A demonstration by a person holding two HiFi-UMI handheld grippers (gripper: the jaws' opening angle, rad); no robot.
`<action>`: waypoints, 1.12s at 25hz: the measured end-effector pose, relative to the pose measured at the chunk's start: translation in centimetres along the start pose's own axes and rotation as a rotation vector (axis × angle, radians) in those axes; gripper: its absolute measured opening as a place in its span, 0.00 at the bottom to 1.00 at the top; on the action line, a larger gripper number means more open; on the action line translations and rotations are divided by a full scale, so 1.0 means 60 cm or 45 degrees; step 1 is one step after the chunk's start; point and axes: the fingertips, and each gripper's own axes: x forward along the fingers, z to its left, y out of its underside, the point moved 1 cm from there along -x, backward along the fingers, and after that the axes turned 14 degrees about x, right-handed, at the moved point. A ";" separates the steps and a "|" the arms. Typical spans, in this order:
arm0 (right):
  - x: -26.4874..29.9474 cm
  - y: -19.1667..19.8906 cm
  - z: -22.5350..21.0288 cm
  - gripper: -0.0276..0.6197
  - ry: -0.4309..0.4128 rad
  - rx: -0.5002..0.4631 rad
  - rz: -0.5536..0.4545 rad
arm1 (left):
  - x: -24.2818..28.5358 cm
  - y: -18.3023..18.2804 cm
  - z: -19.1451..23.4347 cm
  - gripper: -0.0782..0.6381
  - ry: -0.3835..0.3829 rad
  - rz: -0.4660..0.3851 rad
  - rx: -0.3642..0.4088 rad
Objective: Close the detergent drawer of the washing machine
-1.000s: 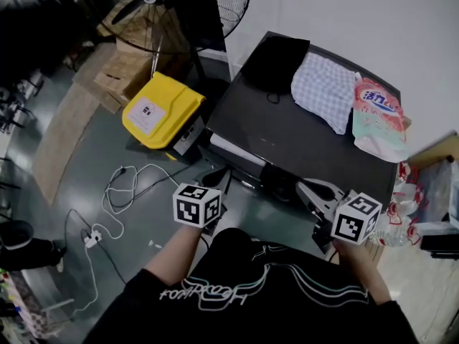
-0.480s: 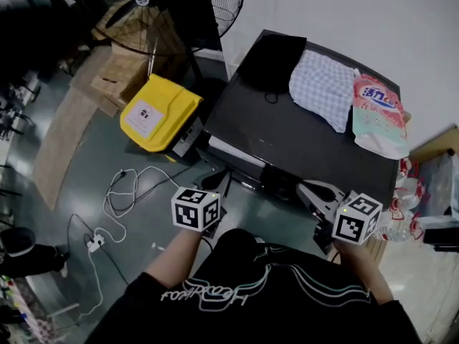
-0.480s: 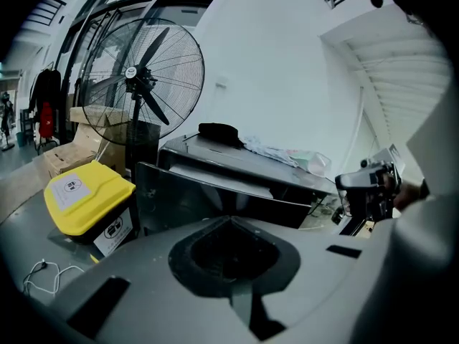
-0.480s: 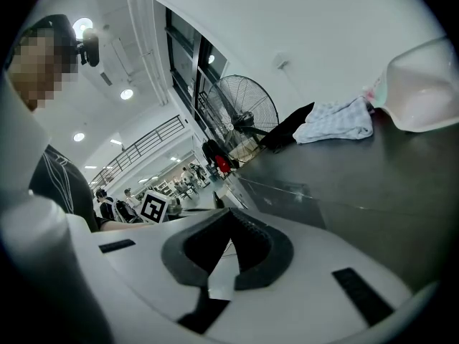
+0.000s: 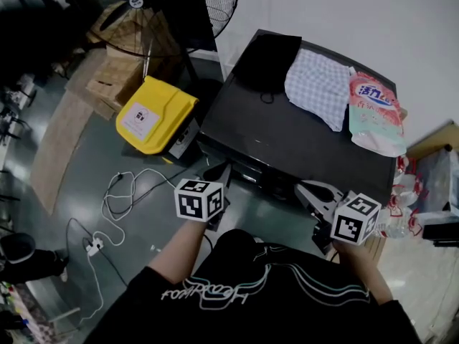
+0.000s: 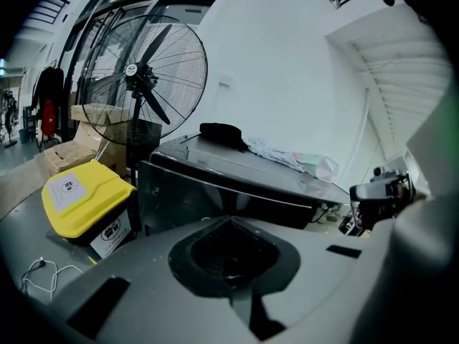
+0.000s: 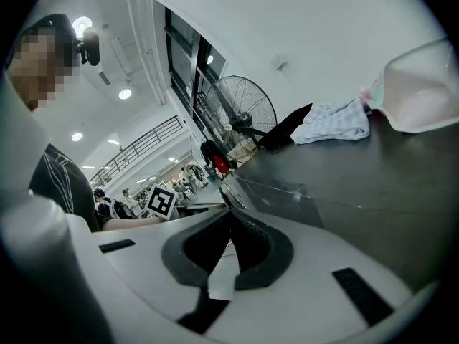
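Judging by the head view, the task looks all but done. The detergent drawer (image 5: 239,166) sits at the upper left of the washing machine (image 5: 301,138) front and appears flush with the panel, with no pale tray standing out. The left gripper (image 5: 219,173) has its tips right at that corner, though I cannot tell whether they touch. The right gripper (image 5: 301,187) hangs near the right part of the front, away from the drawer. At most a last press and a withdrawal seem to remain.

In the left gripper view, the left gripper (image 6: 229,221) has its jaws together with nothing between them. The machine's dark front (image 6: 215,192) lies just beyond them, and no drawer seam can be made out.

In the right gripper view, the right gripper (image 7: 229,217) also has its jaws together and empty. It looks along the machine's top surface, where a checked cloth (image 7: 333,124) and a detergent pouch (image 7: 423,92) lie.

A second ago the pale drawer projected from the front. Now it is in, the left gripper has come forward to the machine, and the right has hardly shifted.
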 end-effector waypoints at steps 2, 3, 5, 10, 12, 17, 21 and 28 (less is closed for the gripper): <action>-0.004 -0.002 0.000 0.09 0.006 0.002 -0.007 | 0.007 -0.006 0.001 0.14 0.009 0.001 0.013; -0.006 -0.003 -0.001 0.09 0.011 0.002 -0.012 | 0.008 -0.008 0.001 0.14 0.013 0.000 0.020; -0.011 -0.005 -0.005 0.09 0.022 0.004 -0.021 | 0.008 -0.008 0.001 0.14 0.016 -0.007 0.022; -0.017 -0.009 -0.013 0.08 0.035 0.011 -0.028 | 0.013 -0.008 0.001 0.14 0.012 -0.012 0.016; -0.018 -0.009 -0.014 0.09 0.038 0.015 -0.029 | 0.015 -0.009 0.002 0.14 0.013 -0.011 0.019; -0.019 -0.006 -0.023 0.09 0.050 0.028 -0.031 | 0.021 -0.011 0.003 0.14 0.011 -0.007 0.027; -0.019 -0.007 -0.022 0.09 0.046 0.027 -0.033 | 0.025 -0.011 0.004 0.14 0.007 -0.006 0.025; -0.021 -0.017 -0.010 0.09 0.037 0.009 -0.039 | 0.041 -0.020 0.005 0.14 -0.009 0.033 0.020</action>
